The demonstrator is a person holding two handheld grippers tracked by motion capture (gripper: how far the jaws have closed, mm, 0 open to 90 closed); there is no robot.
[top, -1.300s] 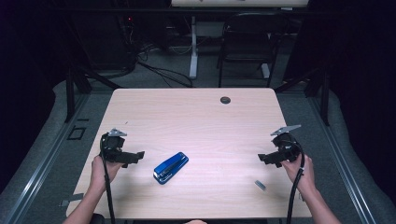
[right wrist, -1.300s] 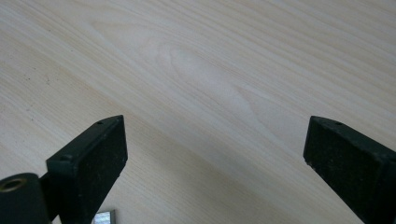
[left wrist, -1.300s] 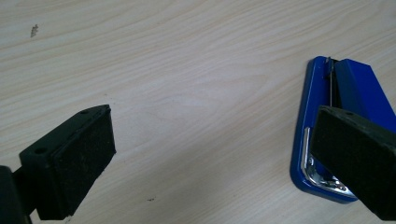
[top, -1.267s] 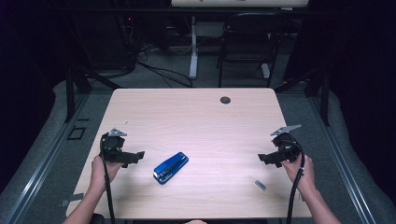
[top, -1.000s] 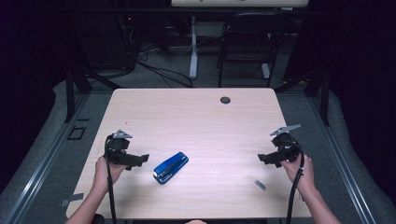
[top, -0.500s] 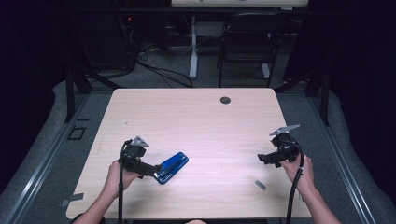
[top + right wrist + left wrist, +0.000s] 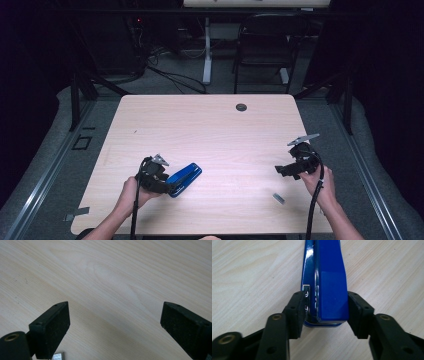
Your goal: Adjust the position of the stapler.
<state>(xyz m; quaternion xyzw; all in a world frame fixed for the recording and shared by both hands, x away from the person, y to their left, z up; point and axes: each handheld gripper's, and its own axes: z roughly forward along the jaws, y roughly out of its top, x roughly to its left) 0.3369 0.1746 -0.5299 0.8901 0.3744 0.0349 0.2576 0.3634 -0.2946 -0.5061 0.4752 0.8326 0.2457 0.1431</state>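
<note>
- Blue stapler (image 7: 329, 282) lies flat on the tabletop (image 7: 210, 125), nearer its front-left corner; its far end is cut off in the left gripper view.
- Left gripper (image 7: 325, 312): jaws have just been closing, pads now pressed on both sides of the stapler's near end.
- Right gripper (image 7: 113, 322): jaws wide apart over bare wood by the right edge.
- Small metal piece (image 7: 278, 198) near the front edge; too small to identify.

Overhead camera faces the table (image 7: 210, 125); both gripper cameras hover close above it
</note>
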